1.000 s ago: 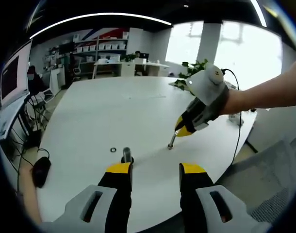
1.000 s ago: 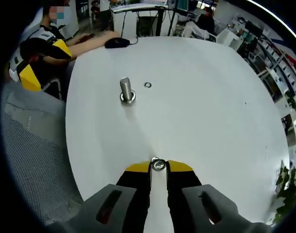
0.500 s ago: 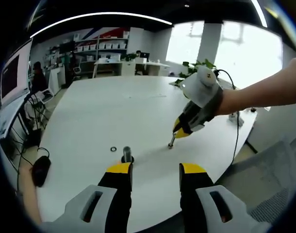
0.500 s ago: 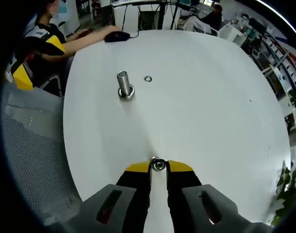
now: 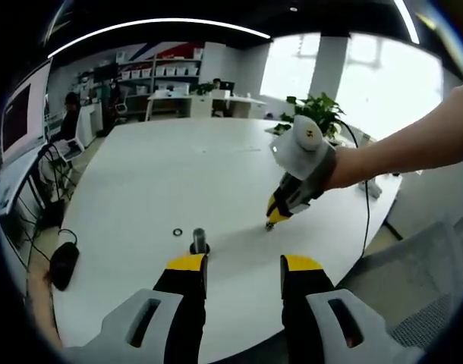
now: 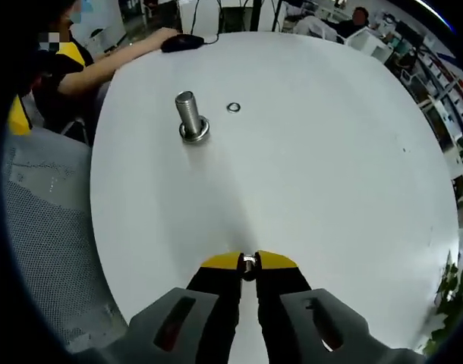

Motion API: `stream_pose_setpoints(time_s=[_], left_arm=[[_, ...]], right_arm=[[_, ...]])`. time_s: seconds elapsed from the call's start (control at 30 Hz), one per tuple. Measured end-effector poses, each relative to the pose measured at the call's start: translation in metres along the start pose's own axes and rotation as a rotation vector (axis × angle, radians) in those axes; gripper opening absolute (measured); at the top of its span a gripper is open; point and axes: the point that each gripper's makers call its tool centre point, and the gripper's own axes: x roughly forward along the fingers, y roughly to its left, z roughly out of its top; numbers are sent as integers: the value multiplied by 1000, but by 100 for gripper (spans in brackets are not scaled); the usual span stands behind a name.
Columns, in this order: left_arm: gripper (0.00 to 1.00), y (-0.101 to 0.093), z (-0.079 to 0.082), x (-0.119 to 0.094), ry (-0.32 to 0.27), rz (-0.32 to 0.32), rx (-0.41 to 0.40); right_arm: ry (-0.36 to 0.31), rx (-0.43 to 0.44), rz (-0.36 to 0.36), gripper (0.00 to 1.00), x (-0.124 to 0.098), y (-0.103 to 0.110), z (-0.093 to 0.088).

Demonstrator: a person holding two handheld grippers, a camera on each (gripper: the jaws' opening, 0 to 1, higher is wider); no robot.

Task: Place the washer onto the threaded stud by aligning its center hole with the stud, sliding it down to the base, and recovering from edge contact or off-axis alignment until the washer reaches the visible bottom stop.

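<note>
Right hand-held gripper (image 6: 249, 265) pinches a washer (image 6: 249, 262) — threaded stud (image 6: 187, 114) upright (left hand-held gripper (image 5: 244, 267) gapes).

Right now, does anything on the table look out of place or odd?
Nothing damaged or spilled. One spare washer lies loose on the table beside the stud, while the right tongs pinch another washer well away from it.

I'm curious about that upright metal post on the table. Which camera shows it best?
The right gripper view: the threaded stud stands unobstructed, its base ring visible. In the left gripper view, the stud is smaller, partly behind the left tool.
</note>
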Motion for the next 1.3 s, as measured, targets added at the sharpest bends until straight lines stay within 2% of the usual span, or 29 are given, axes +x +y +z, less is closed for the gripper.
stream_pose_setpoints(time_s=[0.03,0.07,0.37,0.6,0.8,1.07,1.2,1.3], left_arm=[[37,0,0,0,0,0,-1],[37,0,0,0,0,0,-1],[38,2,1,0,-4,3,-8],[38,1,1,-1,-4,3,-8],[38,2,1,-1,-5,7,-10],[38,4,2,-2,-11,13,-17],[38,5,2,-2,-13,15,-20],[38,6,2,-2,-14,16,-24]], right_arm=[[-3,22,10,9,1,1,0],[22,26,9,9,3,0,-5],[43,20,20,9,8,3,-16],[5,49,14,10,1,0,-8],[-63,103,-2,14,-9,-6,10],[-136,103,-23,16,-17,-13,45],[-182,149,-22,17,-18,-16,65],[-193,143,-25,17,-15,-16,80]])
